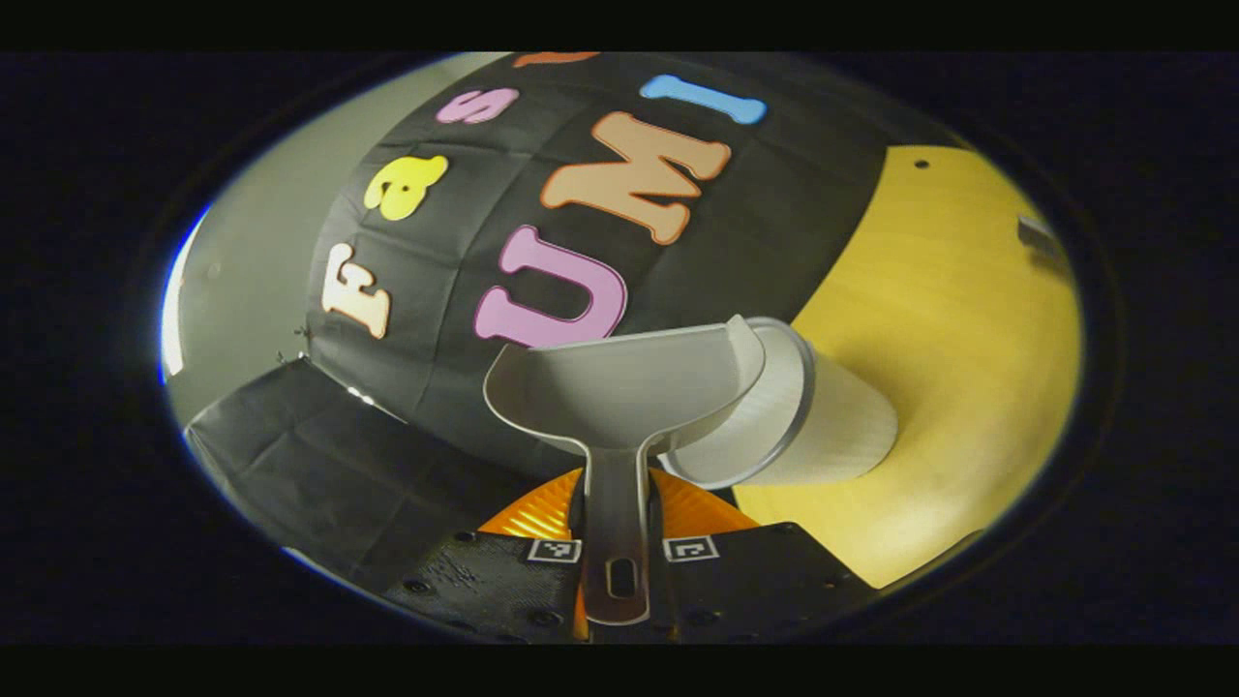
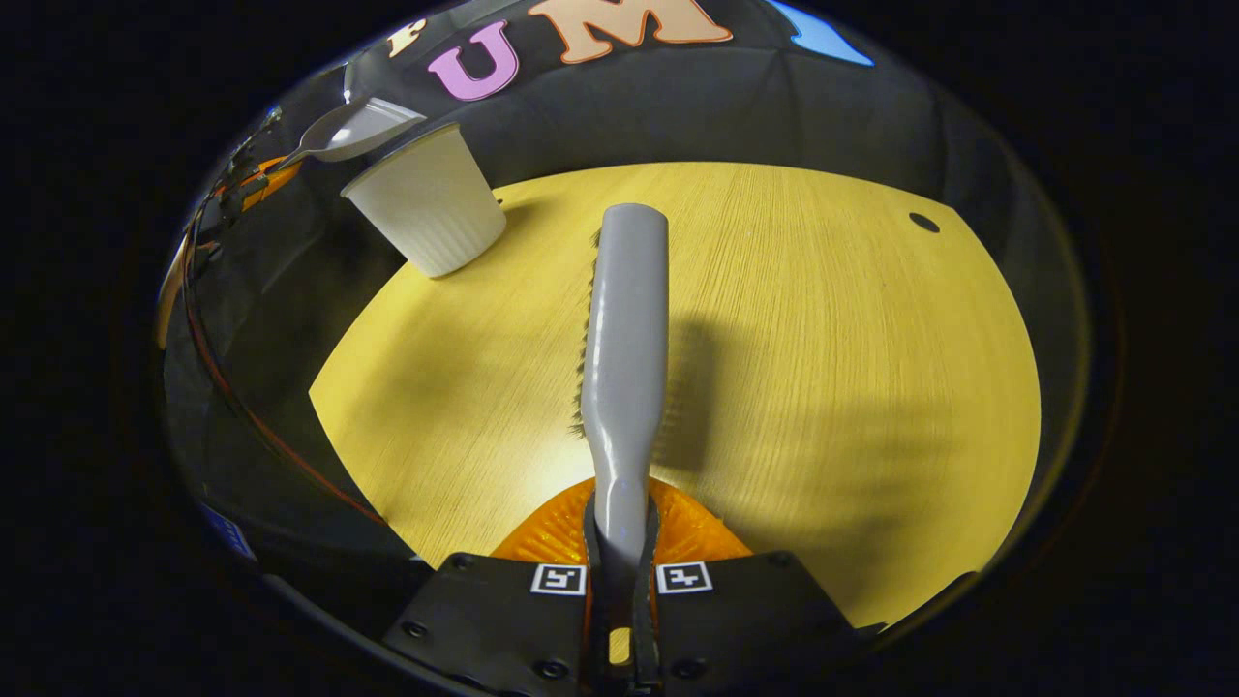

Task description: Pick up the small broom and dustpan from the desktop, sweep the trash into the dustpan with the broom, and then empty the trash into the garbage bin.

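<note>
A yellow wooden desktop carries a white ribbed garbage bin standing at its eleven o'clock corner.

I saw a yellow wooden desk with a small dark hole near its far edge, black cloth walling it, and a pale wall beyond.

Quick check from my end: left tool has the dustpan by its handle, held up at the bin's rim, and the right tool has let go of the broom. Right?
Not quite. The right tool has not released the broom: the right gripper view shows it closed on the broom's handle above the desktop. The rest holds: in the left gripper view the left tool grips the dustpan by its handle at the bin rim.
</note>
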